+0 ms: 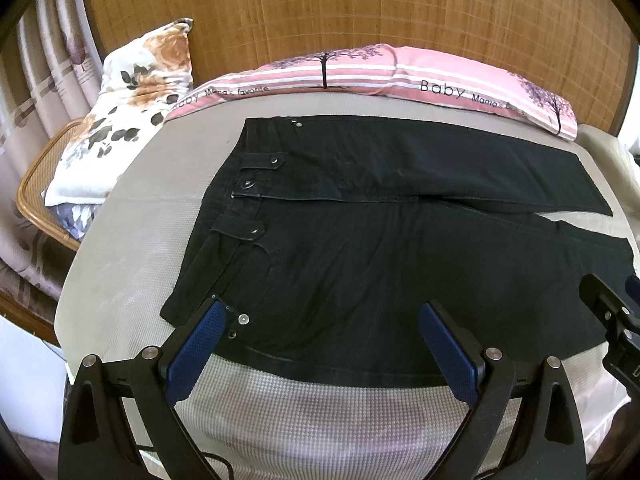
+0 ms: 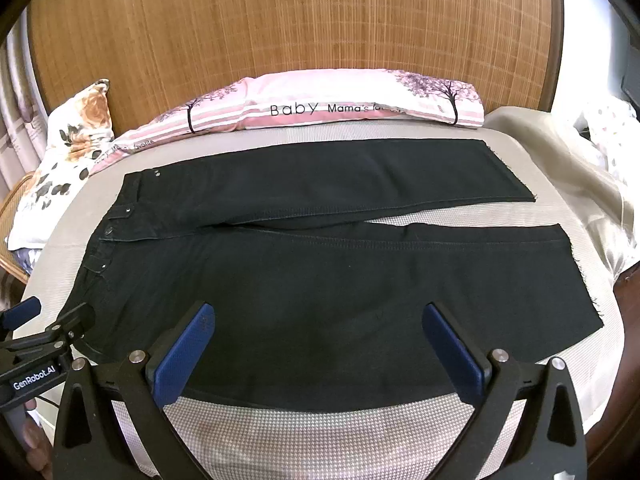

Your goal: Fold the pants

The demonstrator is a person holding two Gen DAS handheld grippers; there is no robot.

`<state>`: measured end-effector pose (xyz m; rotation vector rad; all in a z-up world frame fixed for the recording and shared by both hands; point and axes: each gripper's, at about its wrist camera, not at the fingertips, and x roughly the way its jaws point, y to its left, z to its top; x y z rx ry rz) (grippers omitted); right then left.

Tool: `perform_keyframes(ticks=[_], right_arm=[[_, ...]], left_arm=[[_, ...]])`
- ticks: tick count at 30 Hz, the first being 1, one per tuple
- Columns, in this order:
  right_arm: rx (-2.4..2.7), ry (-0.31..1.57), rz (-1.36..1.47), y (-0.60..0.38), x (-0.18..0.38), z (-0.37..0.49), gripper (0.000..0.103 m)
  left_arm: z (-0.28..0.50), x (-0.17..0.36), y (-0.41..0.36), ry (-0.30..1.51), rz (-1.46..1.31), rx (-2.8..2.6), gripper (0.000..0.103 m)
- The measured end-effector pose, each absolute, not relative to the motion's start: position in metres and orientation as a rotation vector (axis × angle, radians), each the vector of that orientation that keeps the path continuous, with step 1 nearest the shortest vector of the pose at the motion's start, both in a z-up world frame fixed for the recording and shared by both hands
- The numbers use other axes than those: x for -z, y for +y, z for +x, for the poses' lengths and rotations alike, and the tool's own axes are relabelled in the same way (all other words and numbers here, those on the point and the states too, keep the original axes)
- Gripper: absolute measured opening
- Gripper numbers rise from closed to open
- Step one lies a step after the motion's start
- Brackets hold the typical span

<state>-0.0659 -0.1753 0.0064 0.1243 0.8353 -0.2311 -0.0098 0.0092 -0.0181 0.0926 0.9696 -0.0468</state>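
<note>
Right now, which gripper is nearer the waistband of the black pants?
Left. The left gripper sits by the waistband; the right gripper is farther along the near leg.

In the left wrist view, the near hem corner of the black denim pants [image 1: 360, 264] lies behind the black right gripper [image 1: 618, 332], which the right edge of the picture cuts off, so its jaw state cannot be read. In the right wrist view, the black left gripper [image 2: 44, 332] is cut off by the left edge and covers the near waistband corner. The lettering on the pink striped pillow [image 2: 340, 100] blurs after "Mama's". The woven rattan chair [image 1: 36, 184] sits largely hidden beneath the white floral cushion [image 1: 120, 120].
</note>
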Motion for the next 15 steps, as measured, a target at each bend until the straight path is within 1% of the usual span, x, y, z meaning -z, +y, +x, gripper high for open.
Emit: perform_keyframes(ticks=[15], right_arm=[[0.187, 0.835, 0.136, -0.179, -0.006, -0.054, 0.103]], left_arm=[[0.004, 0.021, 0.015, 0.957, 0.042, 0.084, 0.097]])
